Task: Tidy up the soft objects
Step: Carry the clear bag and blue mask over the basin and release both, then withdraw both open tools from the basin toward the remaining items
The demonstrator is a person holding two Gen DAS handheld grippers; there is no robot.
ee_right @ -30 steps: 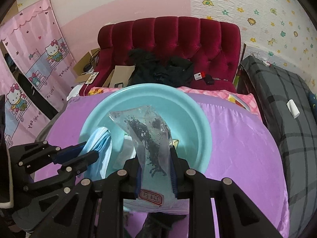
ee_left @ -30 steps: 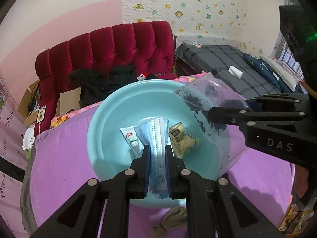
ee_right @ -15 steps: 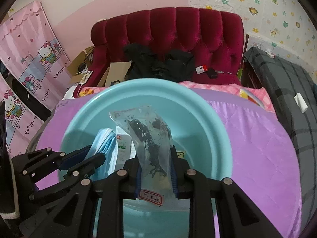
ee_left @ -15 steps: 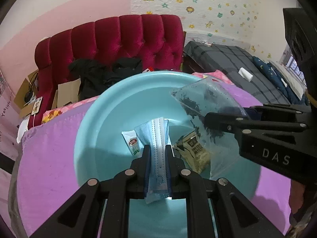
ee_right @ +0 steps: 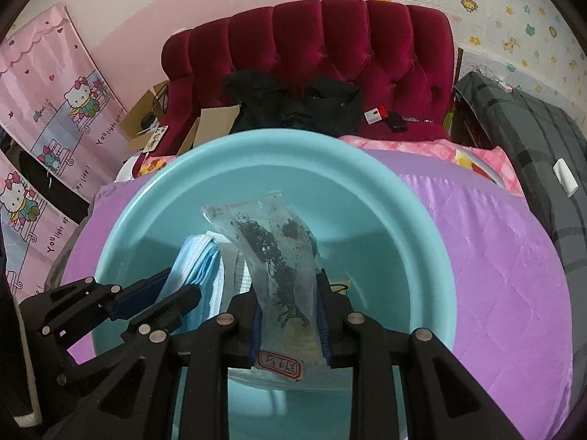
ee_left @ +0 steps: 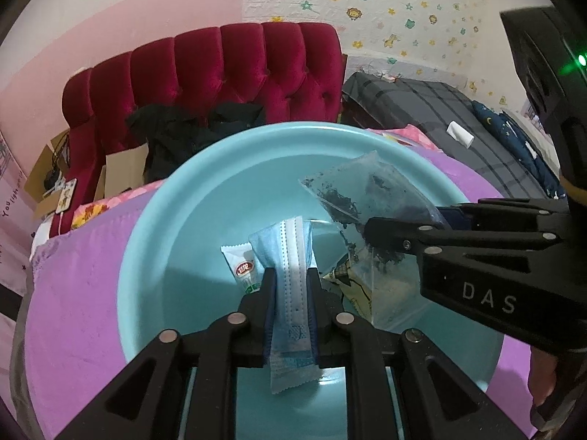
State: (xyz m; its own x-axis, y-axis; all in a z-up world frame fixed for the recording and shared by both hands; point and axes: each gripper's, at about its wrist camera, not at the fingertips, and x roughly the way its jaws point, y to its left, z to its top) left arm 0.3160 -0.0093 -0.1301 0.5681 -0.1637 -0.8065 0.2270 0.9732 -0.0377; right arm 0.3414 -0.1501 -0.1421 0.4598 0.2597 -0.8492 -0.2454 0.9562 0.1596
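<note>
A wide turquoise basin [ee_left: 176,198] [ee_right: 403,205] sits on a purple quilt. My left gripper [ee_left: 291,275] is shut on a packaged blue face mask [ee_left: 290,256], held upright over the basin's inside. My right gripper [ee_right: 290,289] is shut on a clear plastic bag of dark dried bits [ee_right: 271,242] with a red-bordered label, also over the basin. Each gripper shows in the other's view: the right gripper [ee_left: 370,229] with the clear bag [ee_left: 352,190], the left gripper [ee_right: 183,284] with the mask [ee_right: 200,260]. A small white sachet [ee_left: 242,264] and a yellow-patterned packet [ee_left: 352,286] lie in the basin.
The purple quilt [ee_right: 495,256] spreads around the basin. Behind stands a red tufted sofa [ee_left: 234,66] with black clothes [ee_left: 190,128] and cardboard boxes [ee_left: 121,172]. A grey plaid bed [ee_left: 440,117] lies to the right. A pink cartoon curtain [ee_right: 47,102] hangs at the left.
Both grippers have come down and forward over the basin, which now fills more of each view. Each still holds its item, the mask and the clear bag.
</note>
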